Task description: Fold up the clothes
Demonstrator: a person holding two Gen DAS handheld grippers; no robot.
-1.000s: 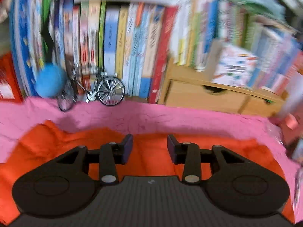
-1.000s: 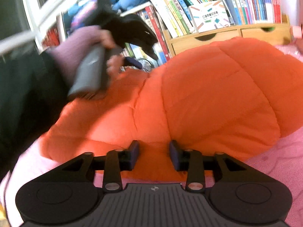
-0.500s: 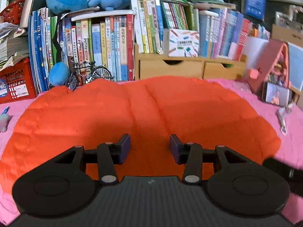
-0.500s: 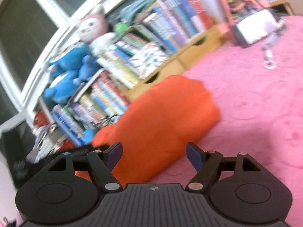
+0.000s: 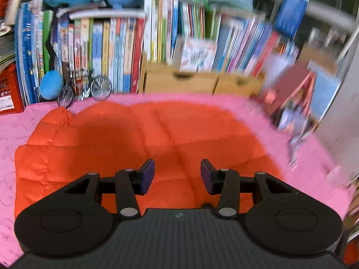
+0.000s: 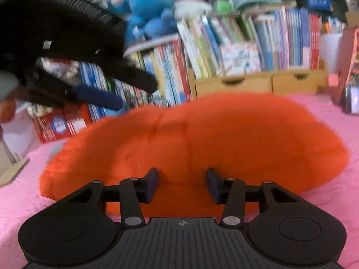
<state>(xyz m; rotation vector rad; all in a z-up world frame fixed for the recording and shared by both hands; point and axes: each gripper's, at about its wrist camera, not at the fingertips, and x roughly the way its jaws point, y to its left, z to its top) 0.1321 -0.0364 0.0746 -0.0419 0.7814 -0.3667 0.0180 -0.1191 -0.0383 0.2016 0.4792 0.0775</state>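
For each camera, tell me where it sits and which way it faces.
Left wrist: rides on the left gripper, looking forward and down over the orange jacket toward the bookshelf; only its own closing jaws show, nothing between them.
Right wrist: rides on the right gripper, facing the same jacket and books; its jaws are closing, nothing gripped; the left gripper and a hand show upper left.
Shared: jacket, pink blanket, wooden drawers.

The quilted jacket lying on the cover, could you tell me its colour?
Bright orange jacket, clearest in the left wrist view.
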